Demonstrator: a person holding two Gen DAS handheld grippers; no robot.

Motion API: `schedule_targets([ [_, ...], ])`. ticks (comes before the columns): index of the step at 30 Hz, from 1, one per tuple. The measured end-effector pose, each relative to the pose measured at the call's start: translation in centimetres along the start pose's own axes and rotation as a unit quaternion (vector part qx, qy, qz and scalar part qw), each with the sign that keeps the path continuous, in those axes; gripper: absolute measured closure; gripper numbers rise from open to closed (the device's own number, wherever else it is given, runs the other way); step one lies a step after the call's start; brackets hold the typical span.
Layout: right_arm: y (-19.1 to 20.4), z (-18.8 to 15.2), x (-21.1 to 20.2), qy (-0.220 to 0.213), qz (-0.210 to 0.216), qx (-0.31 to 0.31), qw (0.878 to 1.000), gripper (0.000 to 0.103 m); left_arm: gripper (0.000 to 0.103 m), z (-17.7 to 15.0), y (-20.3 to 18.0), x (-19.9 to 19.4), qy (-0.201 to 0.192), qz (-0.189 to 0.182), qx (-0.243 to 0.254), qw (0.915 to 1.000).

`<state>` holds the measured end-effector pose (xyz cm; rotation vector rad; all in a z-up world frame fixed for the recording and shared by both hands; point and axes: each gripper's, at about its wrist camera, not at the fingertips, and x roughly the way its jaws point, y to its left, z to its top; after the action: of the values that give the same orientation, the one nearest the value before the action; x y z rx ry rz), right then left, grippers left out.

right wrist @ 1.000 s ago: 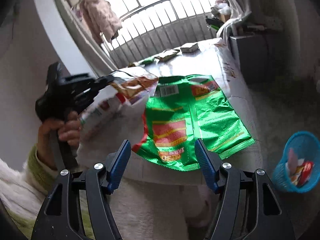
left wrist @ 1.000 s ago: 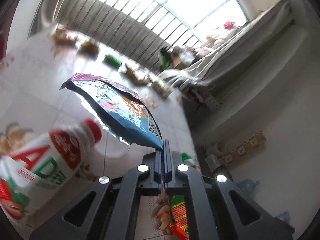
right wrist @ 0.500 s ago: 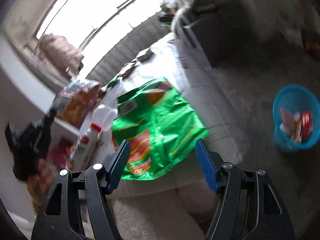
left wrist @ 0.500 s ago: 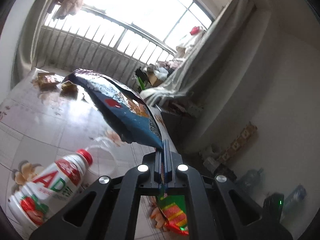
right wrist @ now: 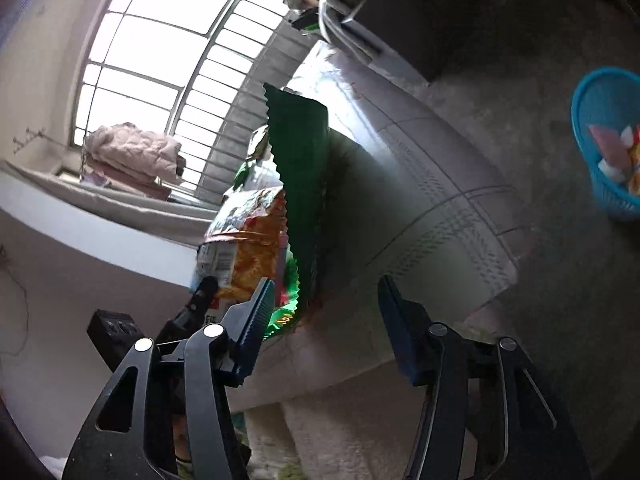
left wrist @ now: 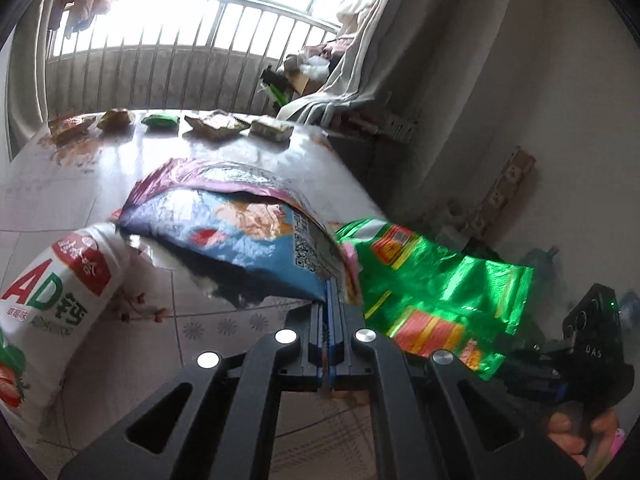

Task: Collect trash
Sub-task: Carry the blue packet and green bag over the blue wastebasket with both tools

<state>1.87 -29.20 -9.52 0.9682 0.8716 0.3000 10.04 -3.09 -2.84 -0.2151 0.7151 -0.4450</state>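
One blue snack bag (left wrist: 240, 240) is pinched in the left claw (left wrist: 330, 312), the right claw (right wrist: 320, 316) closing around the green wrapper (right wrist: 300, 184), several packets (left wrist: 216, 124) left on the bench (left wrist: 60, 200), blue basket (right wrist: 600, 140) partly filled.

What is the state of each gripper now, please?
Left gripper: closed, holding the blue snack bag by its corner.
Right gripper: jaws closing, not yet gripping; the green snack bag stands between them.
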Motion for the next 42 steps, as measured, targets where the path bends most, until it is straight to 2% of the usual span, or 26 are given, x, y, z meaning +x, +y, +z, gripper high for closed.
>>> schedule_targets([
  [7,-1.3,0.5,-0.6,-0.008,0.056,0.045,0.997,0.057,0.102,-0.4,0.8,0.7,0.011,0.005,-0.002,0.9999],
  [12,-1.0,1.4,-0.7,-0.023,0.068,0.046,0.996,0.06,0.102,-0.4,0.7,0.7,0.011,0.005,-0.002,0.9999],
  [15,-0.4,1.6,-0.2,-0.025,0.059,0.033,0.997,0.077,0.102,-0.2,0.6,0.6,0.009,0.003,-0.001,1.0],
  [16,-0.3,1.7,0.0,-0.025,0.055,0.03,0.998,0.093,0.102,0.0,0.5,0.5,0.008,0.002,-0.001,1.0],
  [17,-0.2,1.7,0.1,-0.024,0.051,0.029,0.998,0.099,0.102,0.2,0.4,0.3,0.005,0.001,0.002,1.0],
  [23,0.2,1.7,-0.9,-0.053,0.041,0.011,0.998,0.101,0.102,2.0,-1.2,-2.0,-0.032,-0.009,0.025,0.9991],
  [26,-0.5,1.8,-2.7,-0.075,0.039,0.011,0.996,0.101,0.102,3.2,-2.6,-3.1,-0.051,-0.024,0.047,0.9973],
  [30,-2.5,2.4,-6.5,-0.127,0.037,0.025,0.991,0.101,0.102,4.7,-5.2,-3.4,-0.058,-0.053,0.077,0.994],
  [34,-5.9,2.6,-11.4,-0.191,0.018,0.054,0.98,0.101,0.102,5.7,-8.1,-2.4,-0.054,-0.088,0.101,0.9895],
  [37,-9.0,2.1,-14.7,-0.233,-0.041,0.075,0.969,0.101,0.102,5.9,-10.6,-0.6,-0.034,-0.116,0.113,0.9862],
  [39,-11.7,1.4,-16.3,-0.25,-0.069,0.1,0.961,0.101,0.102,5.8,-11.9,0.4,-0.024,-0.128,0.121,0.9842],
  [42,-16.0,1.0,-17.1,-0.257,-0.079,0.156,0.951,0.101,0.102,5.5,-14.0,2.2,-0.005,-0.143,0.134,0.9805],
])
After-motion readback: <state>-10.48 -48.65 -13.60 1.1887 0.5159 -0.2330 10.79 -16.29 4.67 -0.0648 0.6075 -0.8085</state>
